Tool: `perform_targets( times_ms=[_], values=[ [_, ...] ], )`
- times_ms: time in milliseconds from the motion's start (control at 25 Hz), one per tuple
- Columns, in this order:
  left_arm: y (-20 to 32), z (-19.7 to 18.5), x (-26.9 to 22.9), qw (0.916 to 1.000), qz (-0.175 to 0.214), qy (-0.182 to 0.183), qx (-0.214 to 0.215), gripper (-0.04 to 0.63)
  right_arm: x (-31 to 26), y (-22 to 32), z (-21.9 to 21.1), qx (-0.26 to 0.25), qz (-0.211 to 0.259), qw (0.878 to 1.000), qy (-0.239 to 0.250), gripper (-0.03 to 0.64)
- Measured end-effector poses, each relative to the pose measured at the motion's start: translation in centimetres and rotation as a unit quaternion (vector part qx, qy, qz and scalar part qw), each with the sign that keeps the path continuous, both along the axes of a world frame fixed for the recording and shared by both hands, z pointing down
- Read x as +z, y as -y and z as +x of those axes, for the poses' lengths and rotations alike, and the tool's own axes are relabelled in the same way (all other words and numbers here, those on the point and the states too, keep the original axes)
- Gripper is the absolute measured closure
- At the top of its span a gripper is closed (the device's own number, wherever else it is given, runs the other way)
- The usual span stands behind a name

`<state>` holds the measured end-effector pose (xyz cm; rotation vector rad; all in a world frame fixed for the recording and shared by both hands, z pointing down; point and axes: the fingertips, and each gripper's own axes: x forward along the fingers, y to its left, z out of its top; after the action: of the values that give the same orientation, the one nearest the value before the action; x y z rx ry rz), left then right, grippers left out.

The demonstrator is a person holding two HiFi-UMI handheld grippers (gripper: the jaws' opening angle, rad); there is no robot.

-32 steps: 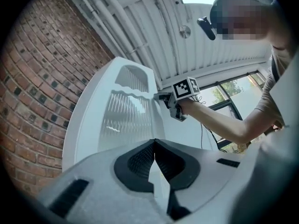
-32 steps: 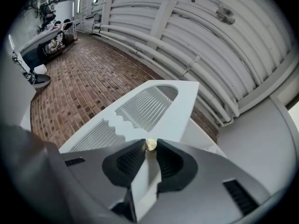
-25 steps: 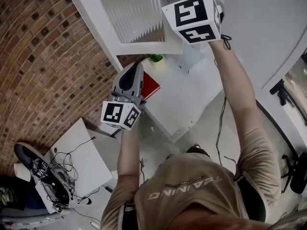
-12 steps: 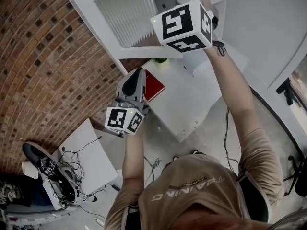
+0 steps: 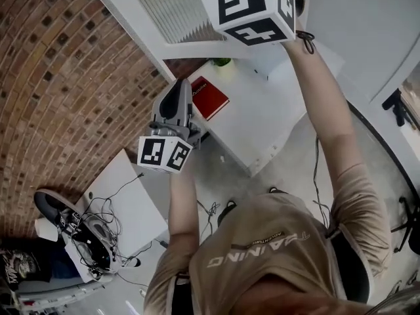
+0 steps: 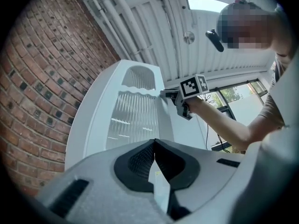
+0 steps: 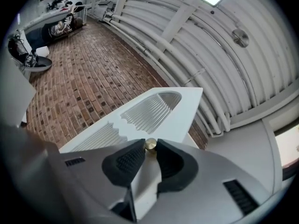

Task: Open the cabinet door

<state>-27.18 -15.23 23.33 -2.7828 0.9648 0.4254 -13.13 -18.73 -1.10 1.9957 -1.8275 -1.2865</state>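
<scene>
Right hand-held gripper (image 7: pixel 150 149) | clamped on brass knob (image 7: pixel 150 143) | of cabinet door (image 7: pixel 180 112)

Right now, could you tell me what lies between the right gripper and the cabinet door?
Only the brass knob: in the right gripper view, the right gripper pinches it where it stands out from the white cabinet door.

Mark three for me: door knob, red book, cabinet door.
knob (image 7: pixel 150 144): right gripper view, on its brass end face.
red book (image 5: pixel 211 98): head view, middle of the cover.
cabinet door (image 6: pixel 133 120): left gripper view, on the ribbed glass panel.
</scene>
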Motion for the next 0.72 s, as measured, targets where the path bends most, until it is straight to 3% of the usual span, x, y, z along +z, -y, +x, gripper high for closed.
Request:
perform_targets(
  times_ms=[440, 720],
  values=[
    [0.5, -2.7, -1.1, 0.9929, 0.003, -0.016, 0.117, 0.586, 0.0, -2.8, -3.1, 0.105, -0.009, 0.994, -0.006, 0.541],
    [-0.2, -4.4, -0.6, 0.9854, -0.001, -0.017, 0.169, 0.586, 0.1, -5.3, -6.4, 0.131, 0.001, 0.991, 0.001, 0.541]
  ],
)
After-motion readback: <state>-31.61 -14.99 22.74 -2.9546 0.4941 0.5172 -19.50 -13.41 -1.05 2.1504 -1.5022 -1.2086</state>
